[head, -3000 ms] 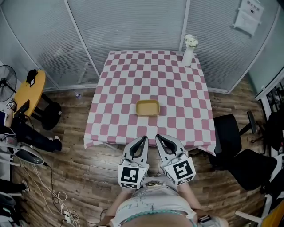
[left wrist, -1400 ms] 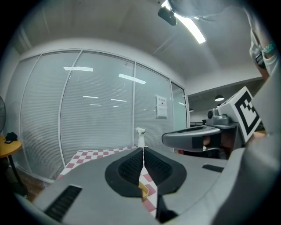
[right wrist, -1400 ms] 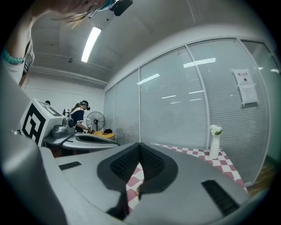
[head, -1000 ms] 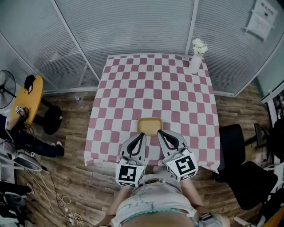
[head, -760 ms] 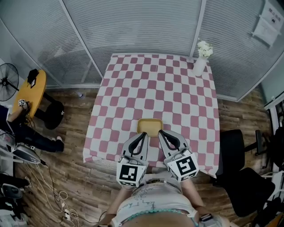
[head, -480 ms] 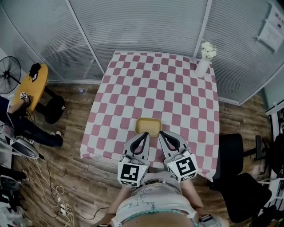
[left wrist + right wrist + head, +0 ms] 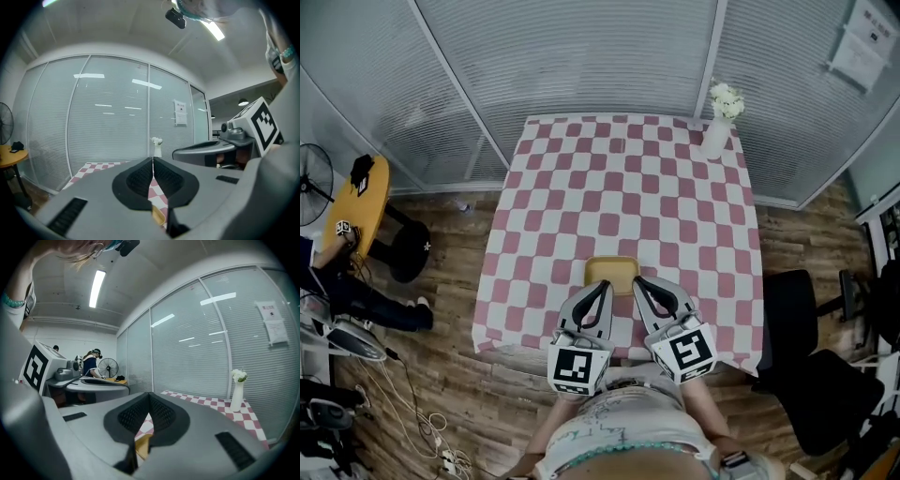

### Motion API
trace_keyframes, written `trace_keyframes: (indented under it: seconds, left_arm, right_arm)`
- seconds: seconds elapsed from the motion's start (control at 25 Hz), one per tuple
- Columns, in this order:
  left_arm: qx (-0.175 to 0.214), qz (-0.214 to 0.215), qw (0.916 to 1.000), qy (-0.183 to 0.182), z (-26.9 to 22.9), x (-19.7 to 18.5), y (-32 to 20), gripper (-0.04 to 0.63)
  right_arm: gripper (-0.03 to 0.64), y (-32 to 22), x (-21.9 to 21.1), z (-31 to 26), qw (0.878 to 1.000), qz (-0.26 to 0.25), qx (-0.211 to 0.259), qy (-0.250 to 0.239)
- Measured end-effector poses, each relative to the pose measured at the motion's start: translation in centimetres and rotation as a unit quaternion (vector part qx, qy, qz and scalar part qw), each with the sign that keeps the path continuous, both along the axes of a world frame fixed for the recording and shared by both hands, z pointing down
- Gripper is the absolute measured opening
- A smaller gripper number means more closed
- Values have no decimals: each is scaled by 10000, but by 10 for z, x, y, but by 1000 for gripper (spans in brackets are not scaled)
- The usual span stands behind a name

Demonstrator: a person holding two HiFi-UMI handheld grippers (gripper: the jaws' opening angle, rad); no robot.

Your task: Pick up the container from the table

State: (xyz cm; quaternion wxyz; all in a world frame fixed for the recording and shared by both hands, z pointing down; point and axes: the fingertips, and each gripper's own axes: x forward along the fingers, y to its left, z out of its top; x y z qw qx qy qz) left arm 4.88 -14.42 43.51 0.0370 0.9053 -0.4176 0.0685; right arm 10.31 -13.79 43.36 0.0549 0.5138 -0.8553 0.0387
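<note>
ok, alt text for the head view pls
The left gripper and right gripper, both shut and empty, are held side by side with tips close to a yellow container near the front edge of a pink-checked table. A white vase of flowers stands at its far right corner.

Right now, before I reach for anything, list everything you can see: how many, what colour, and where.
Table: one, pink-and-white checked cloth, centre.
Container: one, yellow, near edge of the table, just ahead of both grippers.
Vase: one, white with white flowers, far right table corner.
Side table: one, yellow, round, left.
Fan: one, black, far left.
Office chair: one, black, right of table.
Left gripper: grey, jaws together, empty.
Right gripper: grey, jaws together, empty.
</note>
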Motion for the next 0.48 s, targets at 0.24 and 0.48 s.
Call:
trace_keyframes:
  seconds: [0.24, 0.48]
  left_arm:
    - [97, 643, 9979, 41, -10, -9, -22, 17]
    - [36, 1036, 9946, 65, -8, -25, -40, 17]
  right_arm:
    - [-6, -17, -9, -2, 9983, 587, -25, 11]
    - [-6, -30, -24, -5, 9952, 978, -47, 71]
